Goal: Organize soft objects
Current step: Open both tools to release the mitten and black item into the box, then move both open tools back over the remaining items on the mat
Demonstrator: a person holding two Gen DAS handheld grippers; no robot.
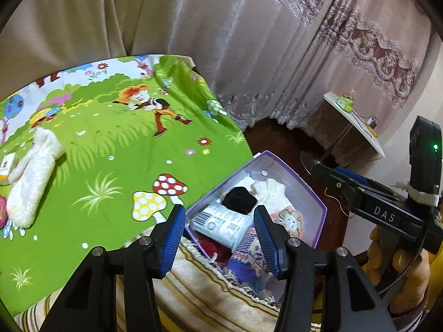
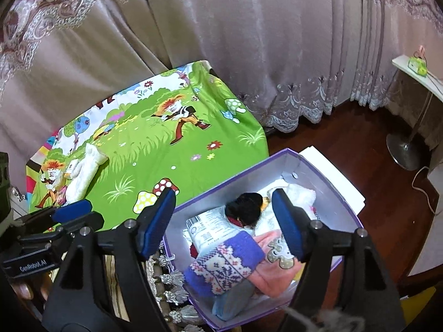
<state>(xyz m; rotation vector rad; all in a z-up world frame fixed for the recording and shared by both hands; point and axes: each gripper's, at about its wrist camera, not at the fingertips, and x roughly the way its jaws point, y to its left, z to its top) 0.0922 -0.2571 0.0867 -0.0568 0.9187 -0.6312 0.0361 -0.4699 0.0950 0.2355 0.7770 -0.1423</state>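
Biggest thing in the room is the long pinkish curtain [image 2: 249, 41] filling the whole back, lace hem brushing the dark wooden floor [image 2: 346, 149]. In front of it sits a table under a loud green cartoon cloth [image 1: 116, 144], mushrooms and a running character printed on it. Most of that cloth is bare, so loads of free surface in the middle and toward the far edge. Its near right corner drops off straight beside the purple box [image 2: 340, 193], which sits lower, right up against the table edge and a striped, tasselled fabric [image 1: 205, 285].

The box is pretty packed: a blue-and-white knitted piece [image 2: 224, 265] at the near end, a pink cloth [image 2: 274, 276] with a flower patch next to it, a white printed packet [image 2: 210, 227], a black soft item [image 2: 245, 203] and white fluffy stuff [image 2: 301, 193] at the far end. Only the far right corner of the box floor shows.

One white fluffy sock [image 1: 30, 179] lies alone near the left edge of the cloth, touching a small carton [image 1: 7, 166], well apart from the box.

Off right, a white side table on a metal stand [image 2: 407, 149] with a cable trailing on the floor.

Left gripper [image 1: 218, 238] hangs over the box's near end, jaws parted, nothing between them. Right gripper [image 2: 224, 221] is above the box too, jaws spread wide and empty.
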